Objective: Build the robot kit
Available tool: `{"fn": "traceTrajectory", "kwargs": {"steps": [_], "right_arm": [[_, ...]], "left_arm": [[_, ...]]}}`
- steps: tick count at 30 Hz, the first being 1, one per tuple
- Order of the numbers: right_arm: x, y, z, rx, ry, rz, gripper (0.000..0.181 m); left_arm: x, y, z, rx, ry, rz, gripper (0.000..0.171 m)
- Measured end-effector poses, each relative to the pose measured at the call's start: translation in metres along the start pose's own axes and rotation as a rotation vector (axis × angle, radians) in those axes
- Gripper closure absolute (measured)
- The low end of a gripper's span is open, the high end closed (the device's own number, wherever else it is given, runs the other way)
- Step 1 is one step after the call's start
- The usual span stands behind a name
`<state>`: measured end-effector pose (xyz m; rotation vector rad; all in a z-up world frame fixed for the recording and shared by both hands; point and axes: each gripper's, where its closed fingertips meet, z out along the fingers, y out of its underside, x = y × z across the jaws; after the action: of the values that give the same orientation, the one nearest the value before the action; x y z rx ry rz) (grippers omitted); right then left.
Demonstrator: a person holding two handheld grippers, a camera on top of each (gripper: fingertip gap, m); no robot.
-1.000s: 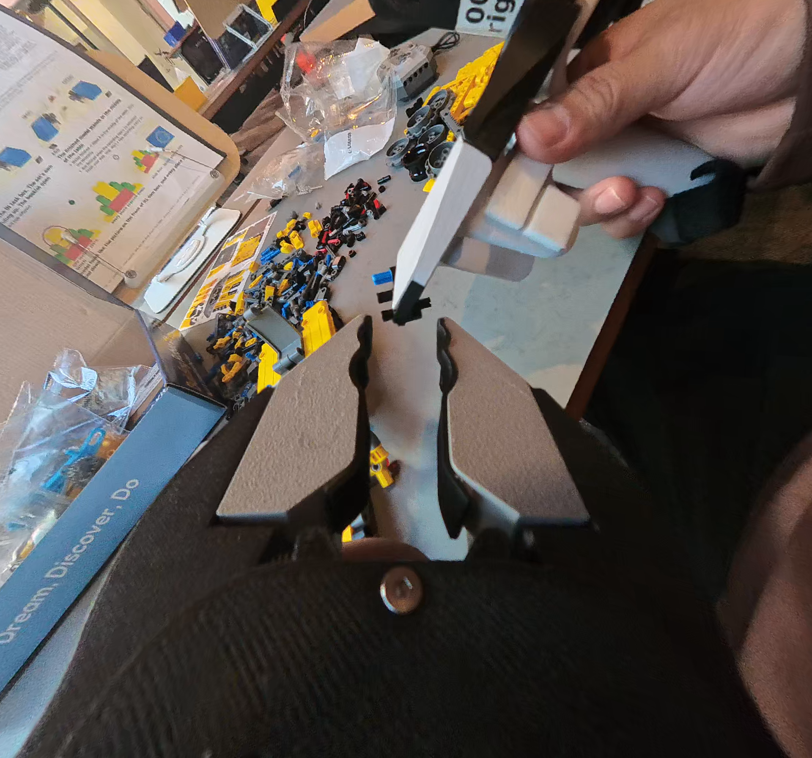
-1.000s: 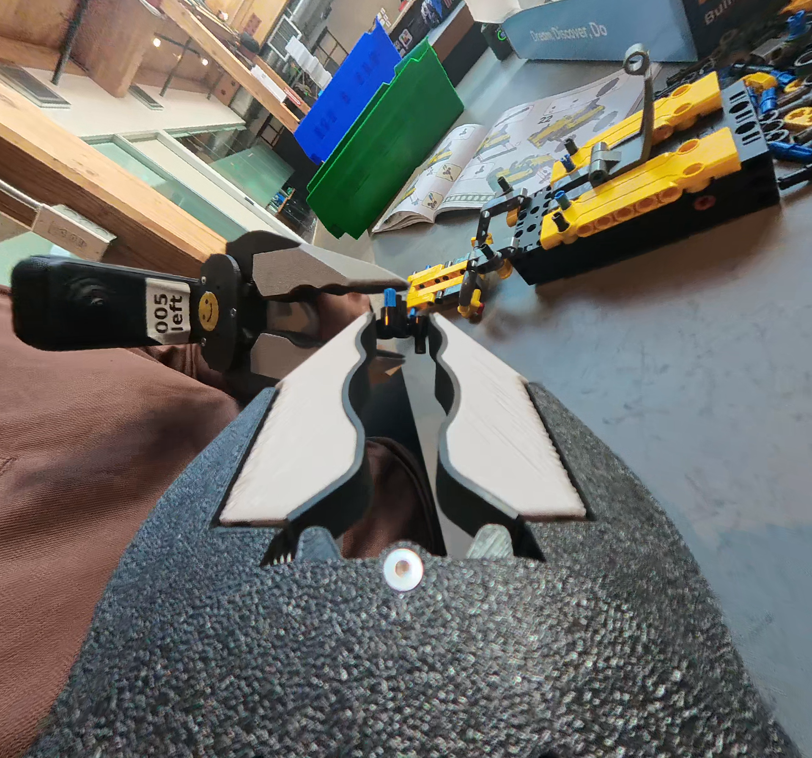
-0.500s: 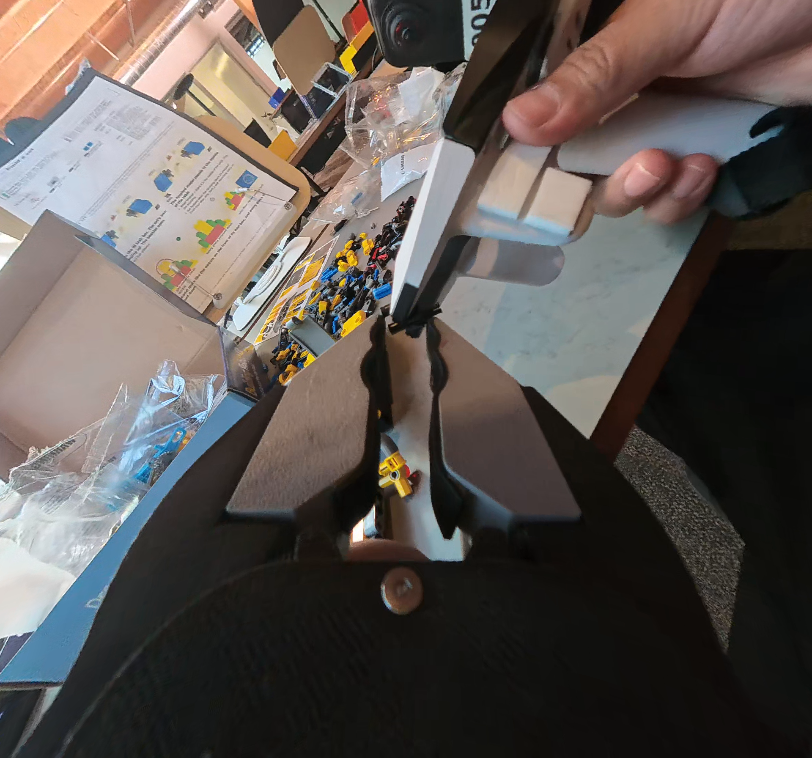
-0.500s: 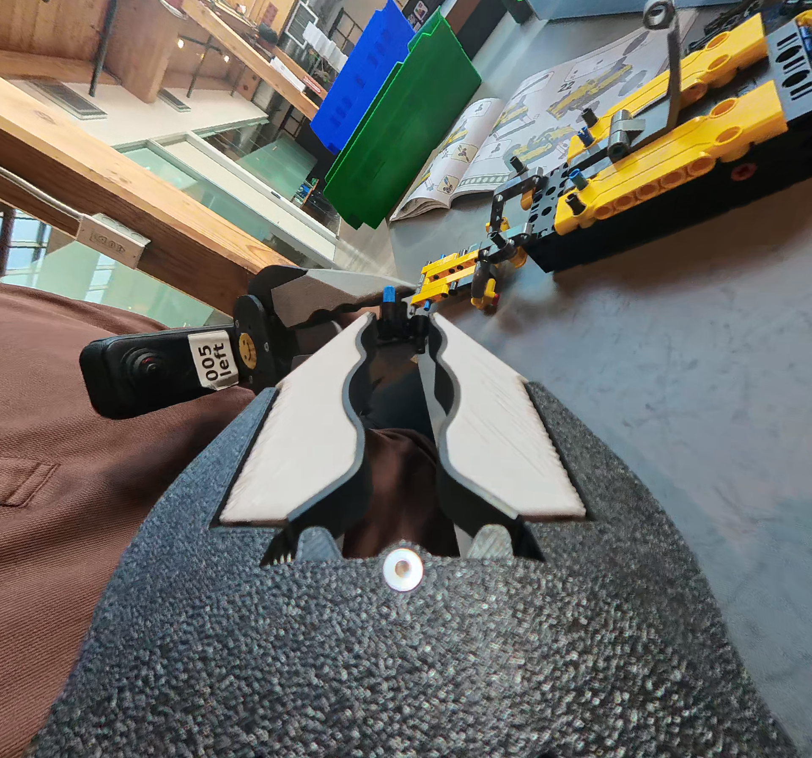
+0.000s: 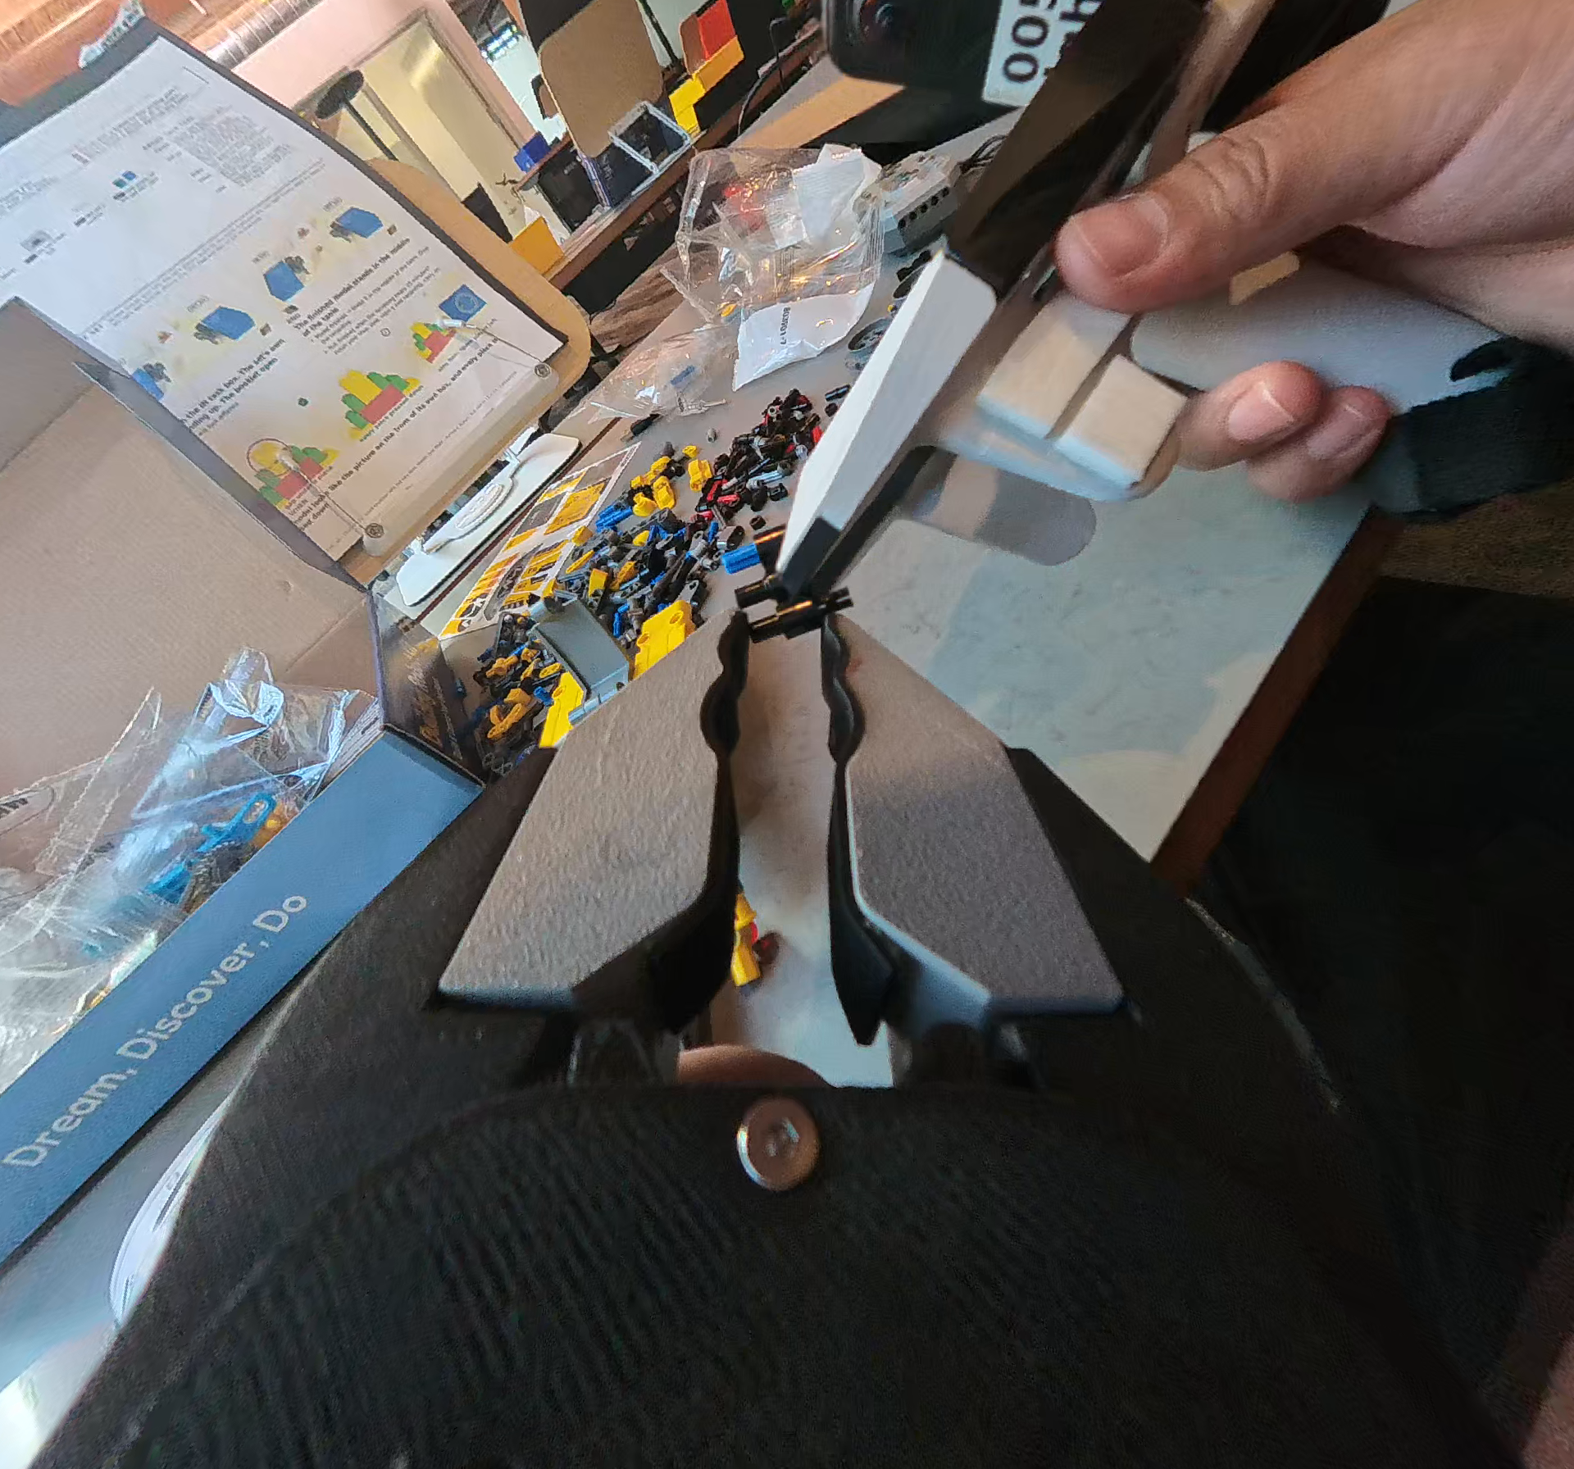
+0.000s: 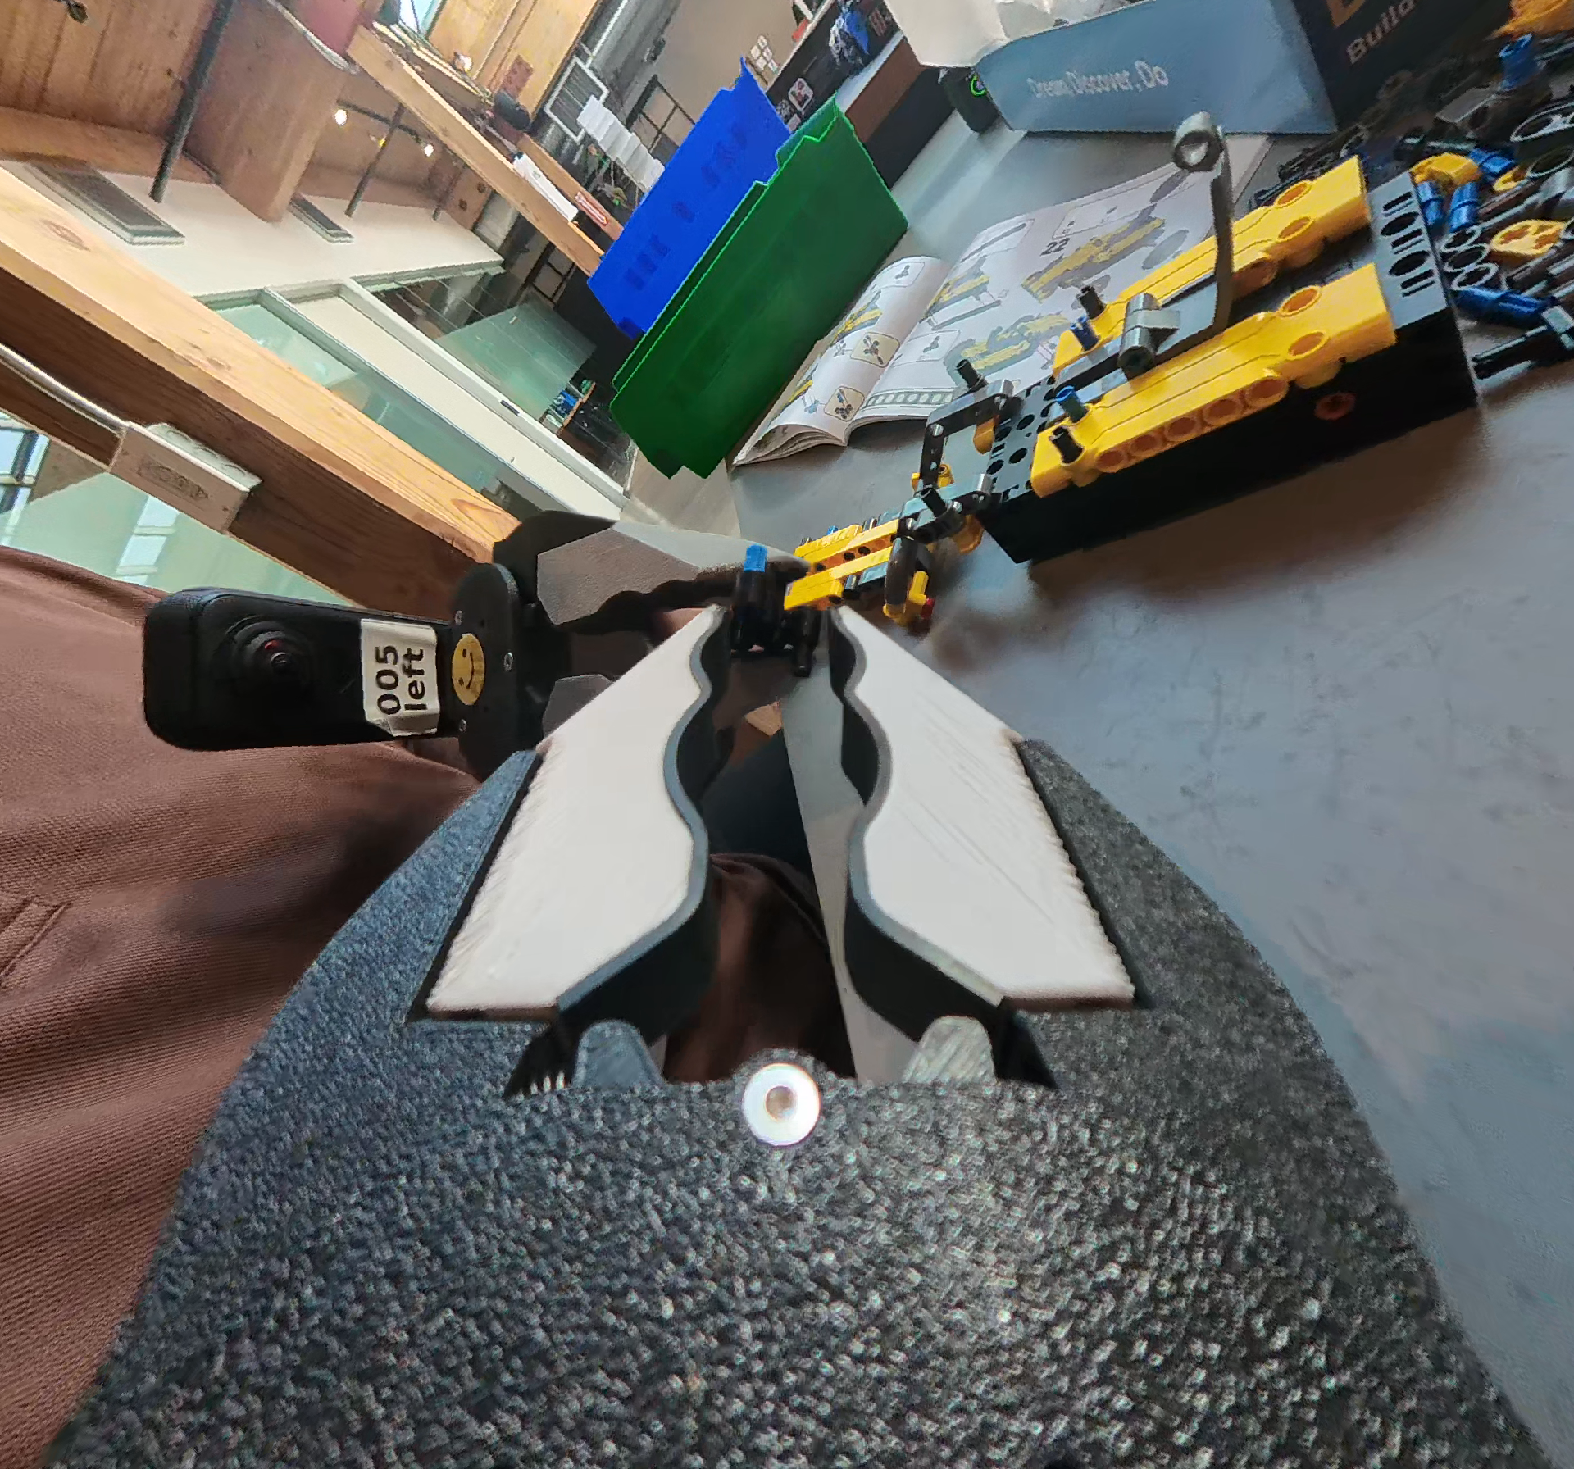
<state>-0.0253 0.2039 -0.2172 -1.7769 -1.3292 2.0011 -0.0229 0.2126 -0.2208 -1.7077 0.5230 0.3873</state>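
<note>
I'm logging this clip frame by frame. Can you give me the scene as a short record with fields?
left tool: tips pinching a small black pin piece
right tool: shut on the same black pin piece, tip to tip with the left tool
hand: grips the right tool's handle
table: yellow and black model, open instruction booklet
loose parts pile: beyond the tips

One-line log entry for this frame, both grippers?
left gripper: shut on small black piece | right gripper: shut on same piece | position: above grey table edge | near: loose brick pile
</note>
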Motion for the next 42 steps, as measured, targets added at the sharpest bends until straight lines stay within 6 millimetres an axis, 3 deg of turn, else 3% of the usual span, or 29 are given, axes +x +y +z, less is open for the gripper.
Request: {"fn": "traceTrajectory", "kwargs": {"steps": [4,17,28,42], "right_arm": [[-0.003,-0.002,0.000,0.002,0.033,-0.087,0.178],[-0.001,-0.003,0.008,-0.001,0.095,-0.173,0.178],[-0.004,-0.004,0.010,-0.013,0.191,-0.404,0.178],[-0.006,-0.004,0.011,-0.003,0.155,-0.351,0.176]], "left_arm": [[-0.002,0.003,0.000,-0.011,-0.007,-0.018,0.157],[-0.008,0.008,-0.003,-0.032,-0.072,0.048,0.158],[-0.012,0.007,-0.005,-0.014,-0.106,0.106,0.157],[-0.012,0.006,-0.007,-0.005,-0.116,0.101,0.158]]}}
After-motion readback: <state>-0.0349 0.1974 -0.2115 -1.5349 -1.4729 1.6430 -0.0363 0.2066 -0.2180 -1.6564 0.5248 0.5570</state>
